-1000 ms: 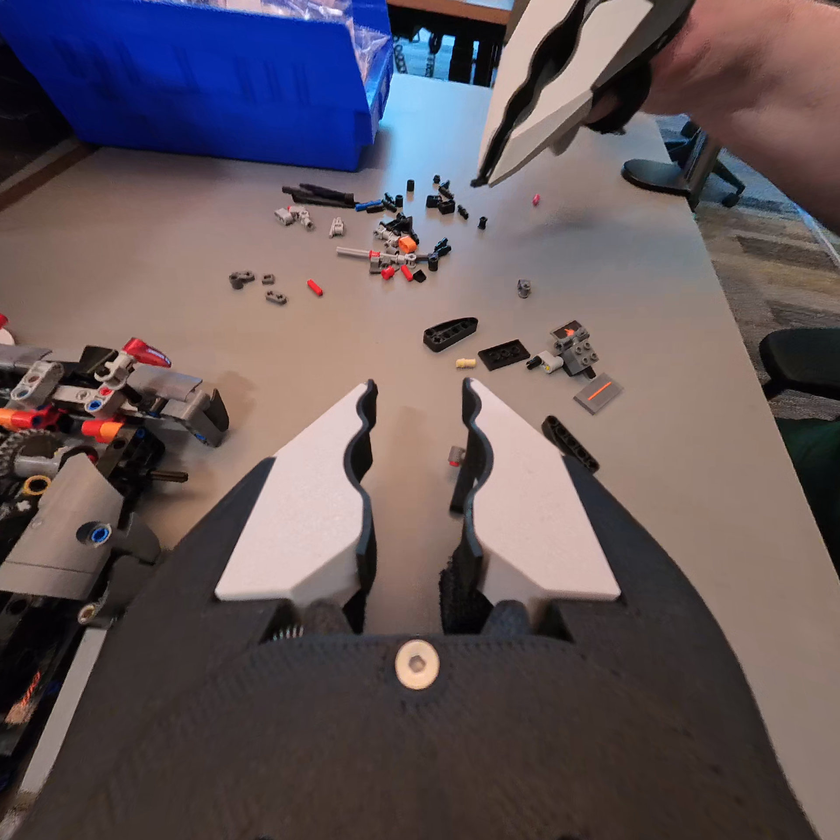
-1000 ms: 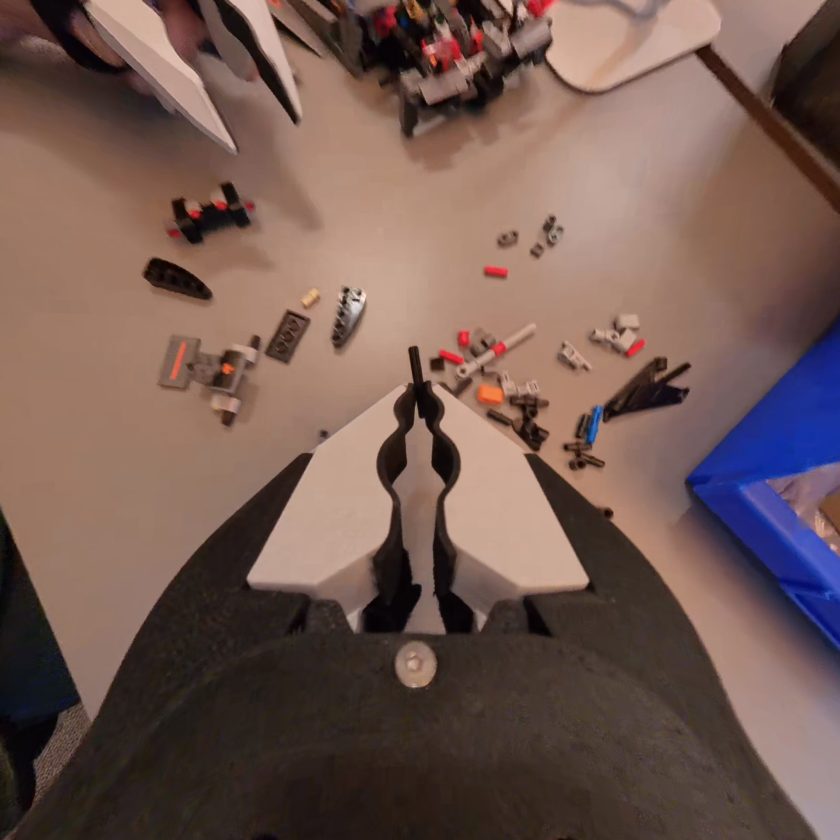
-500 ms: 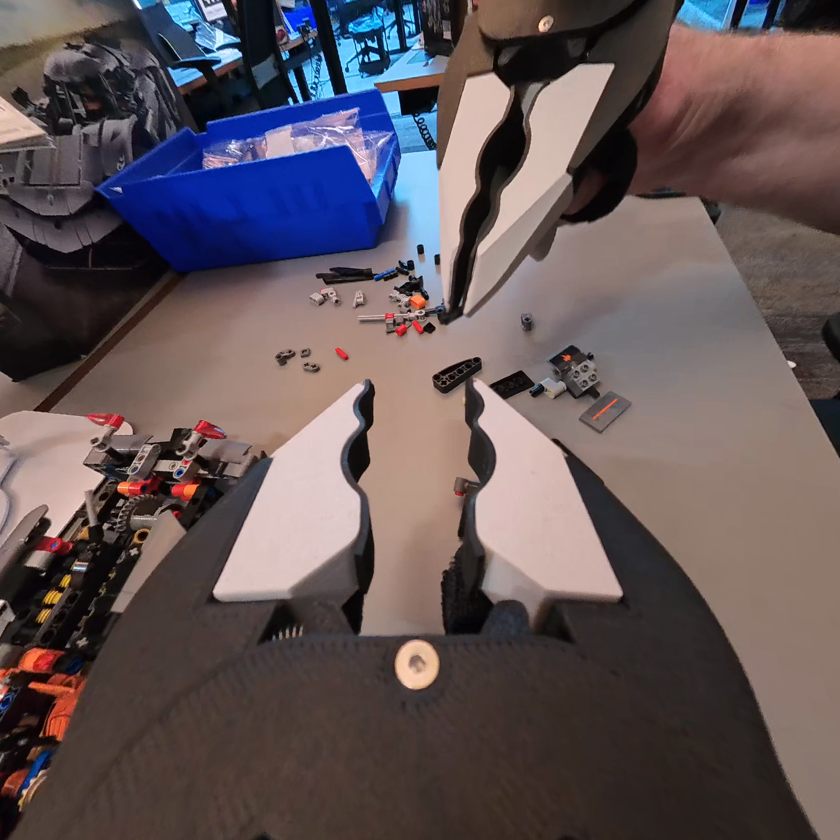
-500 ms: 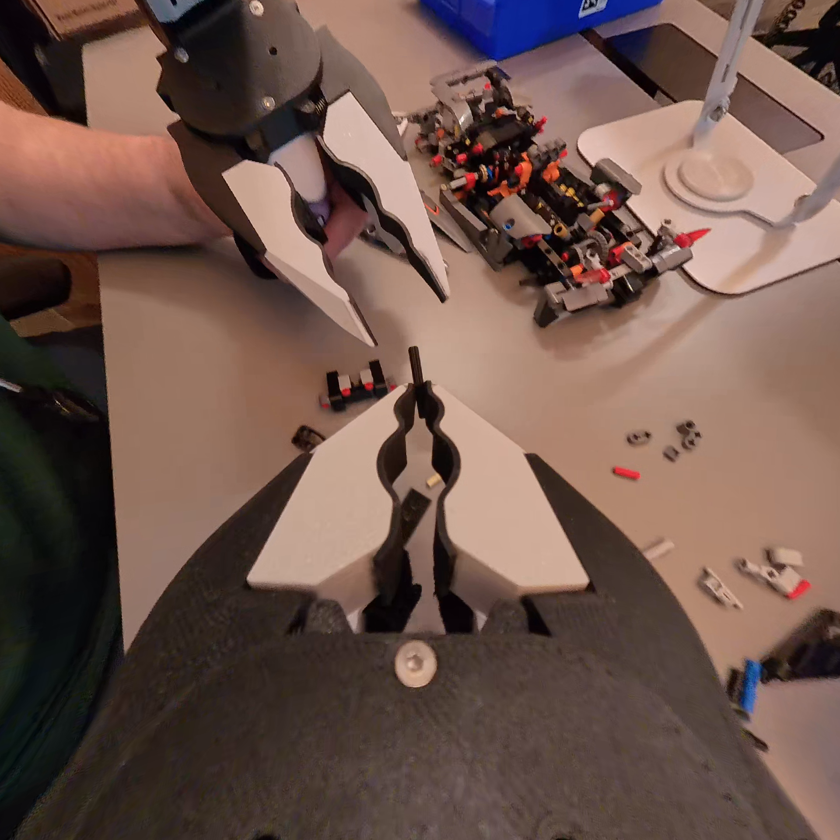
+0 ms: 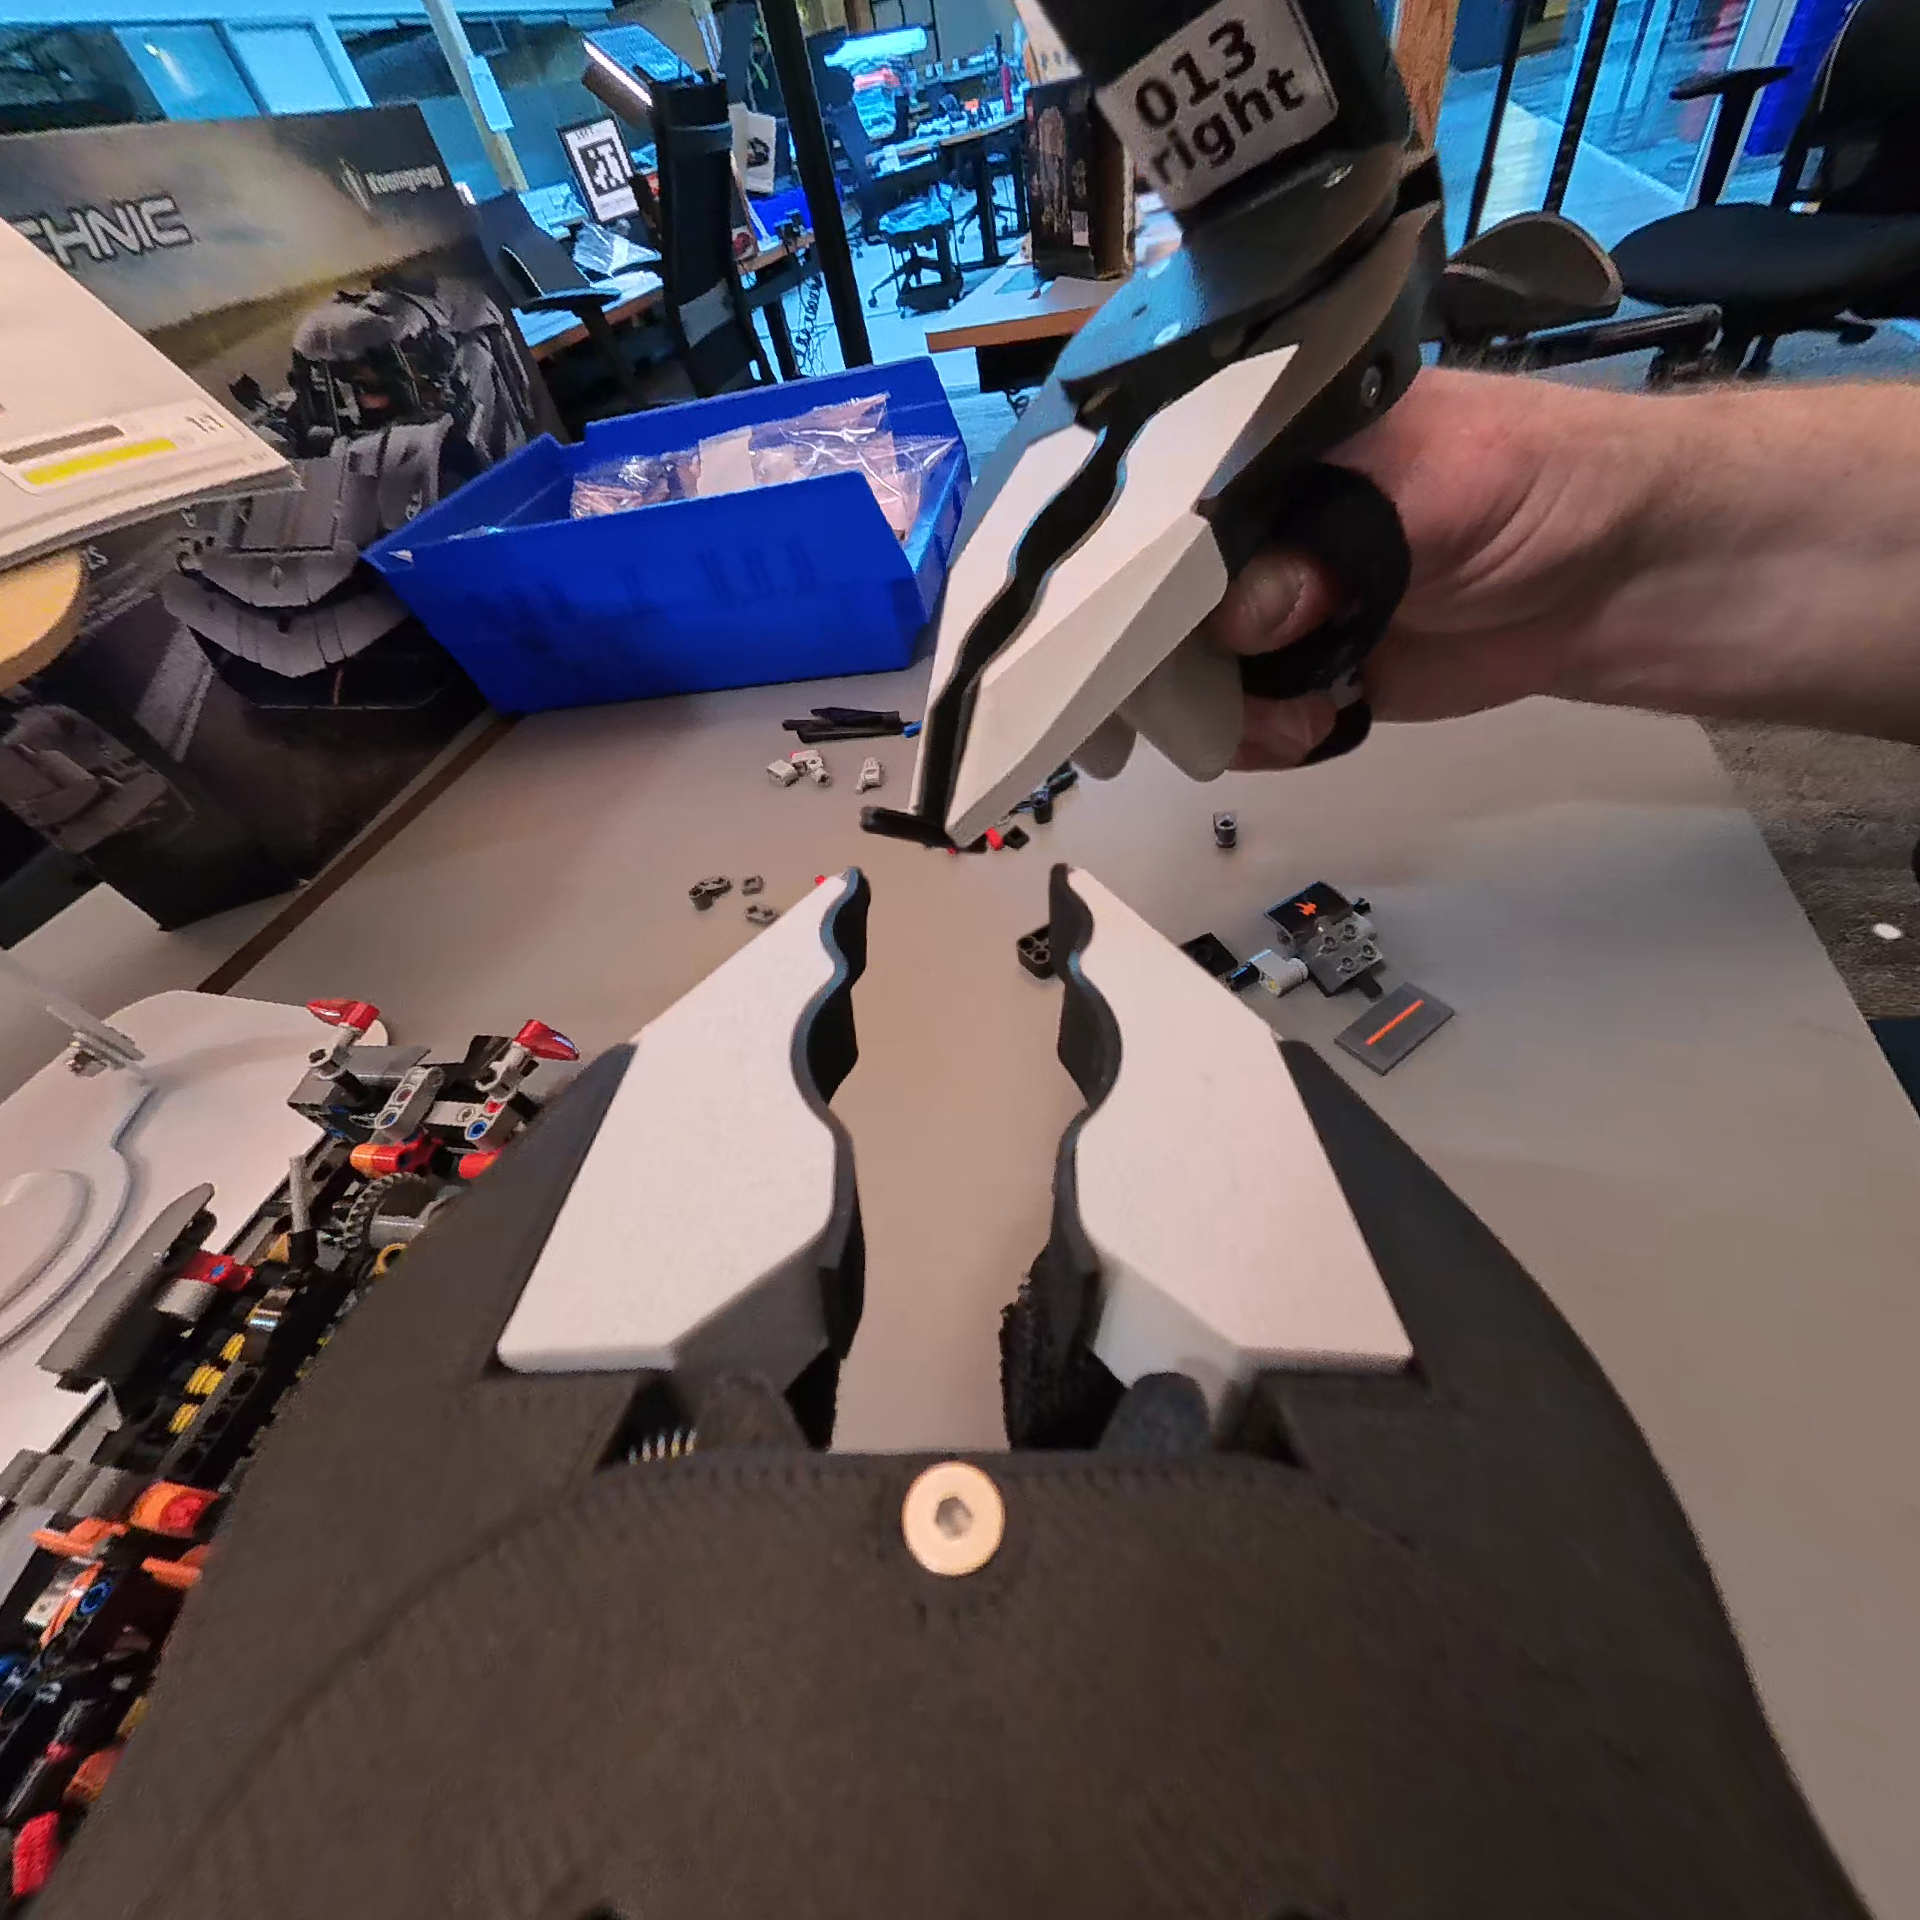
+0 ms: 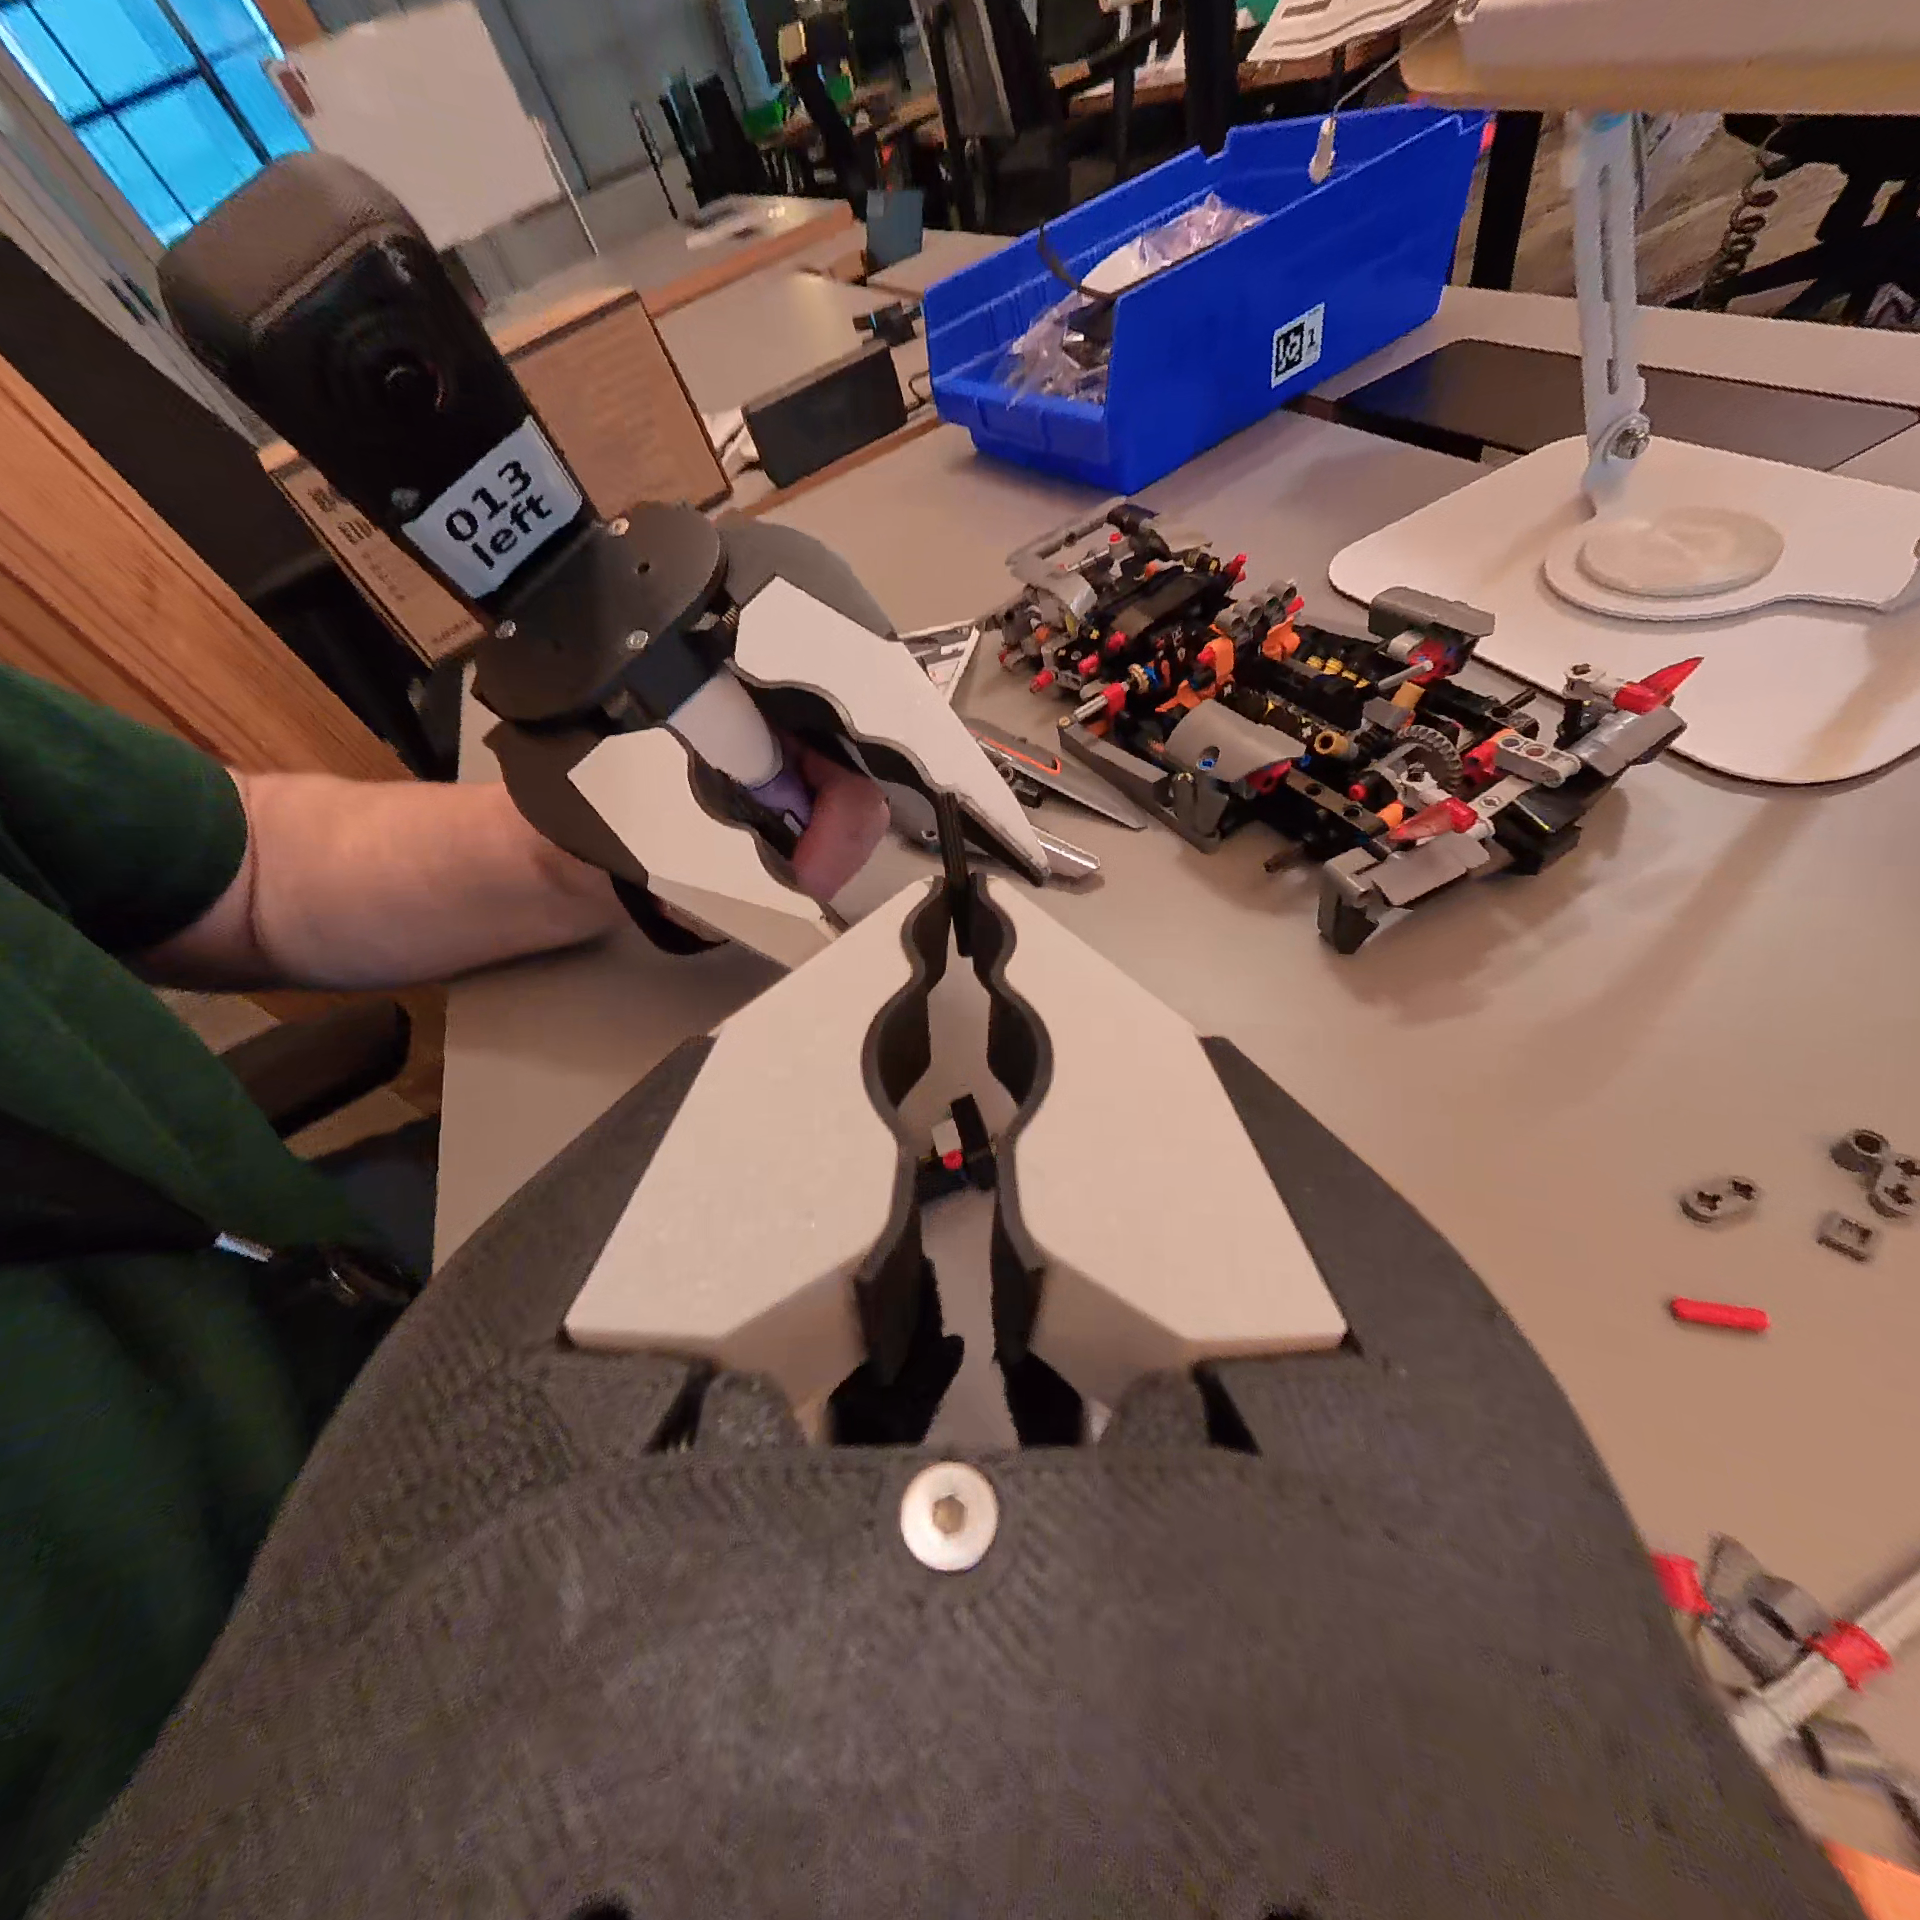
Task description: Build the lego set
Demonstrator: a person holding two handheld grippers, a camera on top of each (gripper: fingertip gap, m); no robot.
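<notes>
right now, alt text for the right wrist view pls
The right gripper is shut on a thin black lego axle, raised above a grey table. Opposite, a hand holds the open left gripper, beside a half-built lego car and a blue bin.

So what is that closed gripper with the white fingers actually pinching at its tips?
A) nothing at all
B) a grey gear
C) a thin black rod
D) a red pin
C: in the right wrist view the right gripper has its jaws closed on a thin black rod that sticks out past the tips; the left wrist view shows the same rod jutting sideways from those tips.
</notes>
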